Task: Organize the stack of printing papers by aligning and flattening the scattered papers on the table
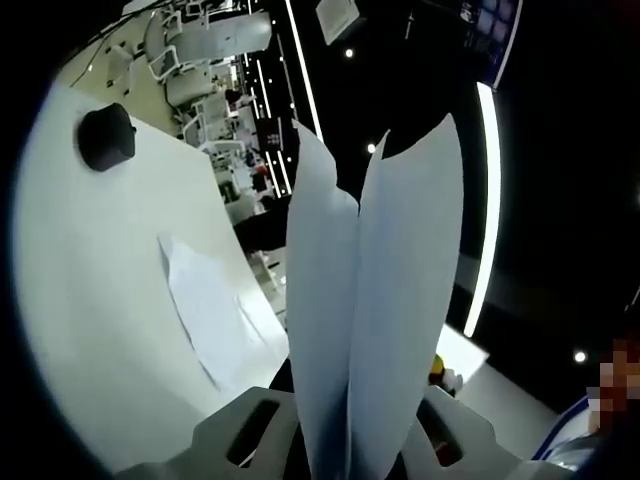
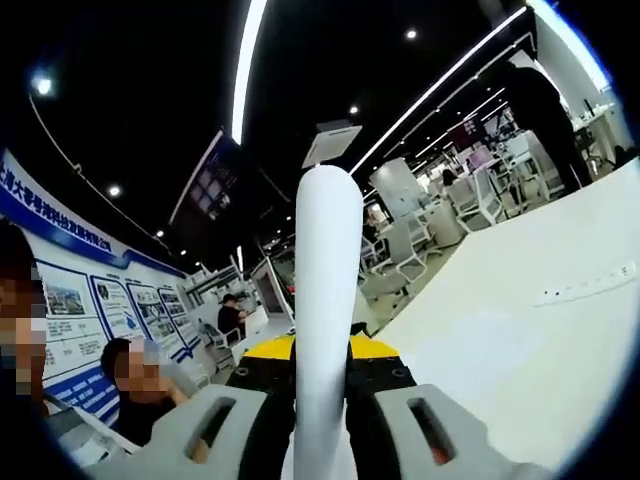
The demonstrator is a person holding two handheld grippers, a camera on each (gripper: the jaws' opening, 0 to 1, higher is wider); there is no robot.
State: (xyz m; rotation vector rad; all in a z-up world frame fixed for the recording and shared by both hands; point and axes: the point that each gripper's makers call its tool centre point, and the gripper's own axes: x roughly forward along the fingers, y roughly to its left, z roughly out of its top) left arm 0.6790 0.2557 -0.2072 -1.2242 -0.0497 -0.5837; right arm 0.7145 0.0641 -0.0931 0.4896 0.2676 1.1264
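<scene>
My left gripper (image 1: 345, 420) is shut on white printing papers (image 1: 400, 280) that stand up from between its jaws, splayed into two leaves. One loose, slightly creased sheet (image 1: 210, 310) lies on the white table (image 1: 90, 280) to the left. My right gripper (image 2: 322, 400) is shut on the edge of the white papers (image 2: 325, 260), which rise as a narrow curved strip. Just behind that strip sits a yellow and black gripper body (image 2: 375, 352). The table (image 2: 520, 330) slopes across the right of the right gripper view.
A black round object (image 1: 107, 137) rests near the far end of the table. A white power strip (image 2: 585, 285) lies on the table surface. White chairs (image 1: 200, 50) stand beyond the table. People (image 2: 140, 390) sit near a wall of posters; another person (image 2: 545, 100) stands by the far desks.
</scene>
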